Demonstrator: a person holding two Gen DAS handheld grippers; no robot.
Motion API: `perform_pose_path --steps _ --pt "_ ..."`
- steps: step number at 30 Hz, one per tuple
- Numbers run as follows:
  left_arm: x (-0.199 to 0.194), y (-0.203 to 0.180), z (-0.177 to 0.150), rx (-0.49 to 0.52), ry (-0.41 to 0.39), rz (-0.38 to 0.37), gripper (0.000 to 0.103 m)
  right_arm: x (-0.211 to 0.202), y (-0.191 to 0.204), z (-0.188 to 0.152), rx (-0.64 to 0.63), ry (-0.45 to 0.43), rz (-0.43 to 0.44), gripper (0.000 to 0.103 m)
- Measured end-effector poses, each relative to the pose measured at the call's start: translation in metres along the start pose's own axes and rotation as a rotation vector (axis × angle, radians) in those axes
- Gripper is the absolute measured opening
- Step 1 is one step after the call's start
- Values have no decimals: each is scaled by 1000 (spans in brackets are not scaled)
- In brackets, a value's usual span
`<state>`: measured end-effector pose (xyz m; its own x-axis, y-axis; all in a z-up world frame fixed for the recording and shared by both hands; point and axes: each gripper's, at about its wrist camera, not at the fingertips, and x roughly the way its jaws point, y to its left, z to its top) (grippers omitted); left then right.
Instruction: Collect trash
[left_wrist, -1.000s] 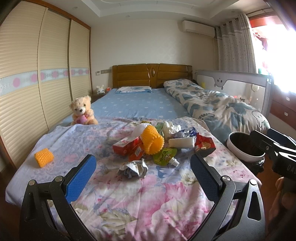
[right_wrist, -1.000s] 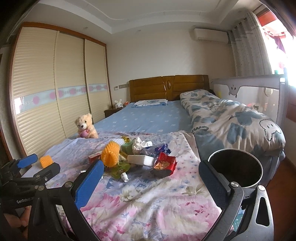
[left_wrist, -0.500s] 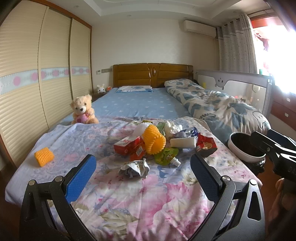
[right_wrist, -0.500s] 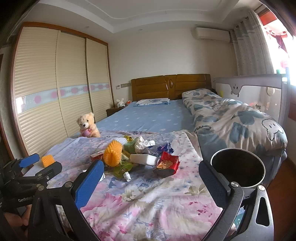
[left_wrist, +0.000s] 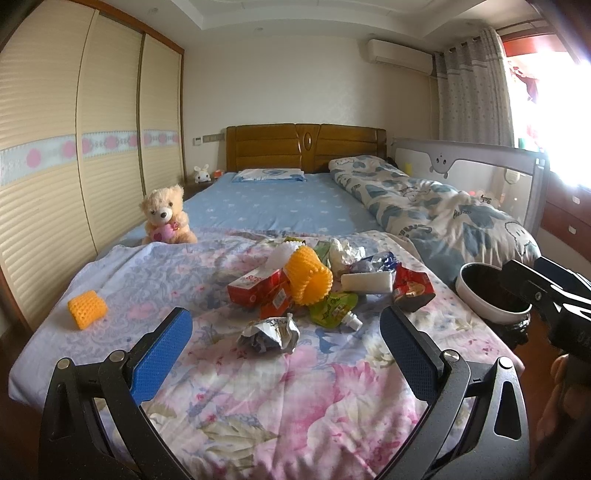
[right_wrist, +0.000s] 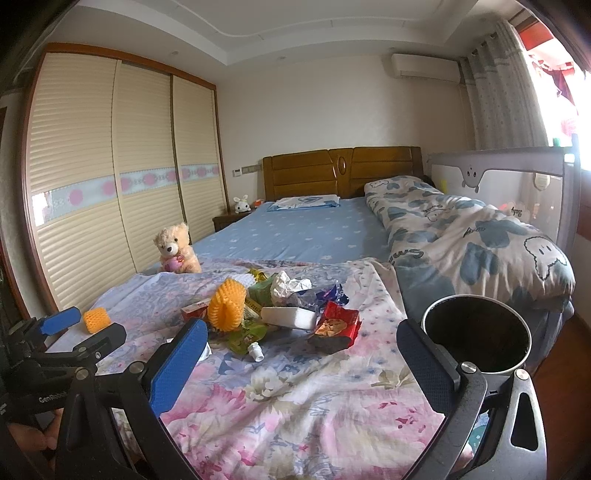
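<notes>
Two tools hover over the foot of the bed, both spread wide and holding nothing; the left tool (left_wrist: 282, 345) has its blue pads on either side of a crumpled foil wrapper (left_wrist: 269, 332), without touching it; the right tool (right_wrist: 301, 356) stands released above the floral blanket (right_wrist: 295, 398), with the black waste bin (right_wrist: 476, 338) just beside its right finger, off the edge of the bed. Most of the trash lies in one heap beyond the foil wrapper: an orange foam fruit net (left_wrist: 308, 275), a red carton (left_wrist: 255, 286) touching its left side, a green spouted pouch (left_wrist: 332, 308) just in front of it, a white packet (left_wrist: 365, 282) and a red snack bag (left_wrist: 412, 288) to its right; a second, smaller orange net (left_wrist: 86, 308) lies well apart, far left of the heap; a teddy bear (left_wrist: 166, 216) sits behind the heap, at the left.
</notes>
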<state>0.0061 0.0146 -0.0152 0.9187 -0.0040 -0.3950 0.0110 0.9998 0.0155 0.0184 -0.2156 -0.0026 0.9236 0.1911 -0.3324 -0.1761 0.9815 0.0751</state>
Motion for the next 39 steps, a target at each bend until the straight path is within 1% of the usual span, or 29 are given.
perform_pose_path --steps 9,12,16,25,29,35,39 --pt "3 1 -7 -5 14 -2 103 1 0 0 2 4 2 103" --pt "5 2 -6 -14 30 -2 103 4 3 -2 4 15 7 103" --pt "14 9 -7 -37 71 2 103 10 3 -5 7 39 15 103" --pt "51 31 -15 -101 194 4 103 37 -3 -10 32 123 37 102" --pt "69 35 -18 -111 239 2 103 54 -9 -13 42 168 21 102" --pt "101 32 -20 -100 299 5 103 81 -20 -17 60 233 -5 102" --pt "121 32 -19 -106 326 9 103 102 -31 -18 88 275 -19 99"
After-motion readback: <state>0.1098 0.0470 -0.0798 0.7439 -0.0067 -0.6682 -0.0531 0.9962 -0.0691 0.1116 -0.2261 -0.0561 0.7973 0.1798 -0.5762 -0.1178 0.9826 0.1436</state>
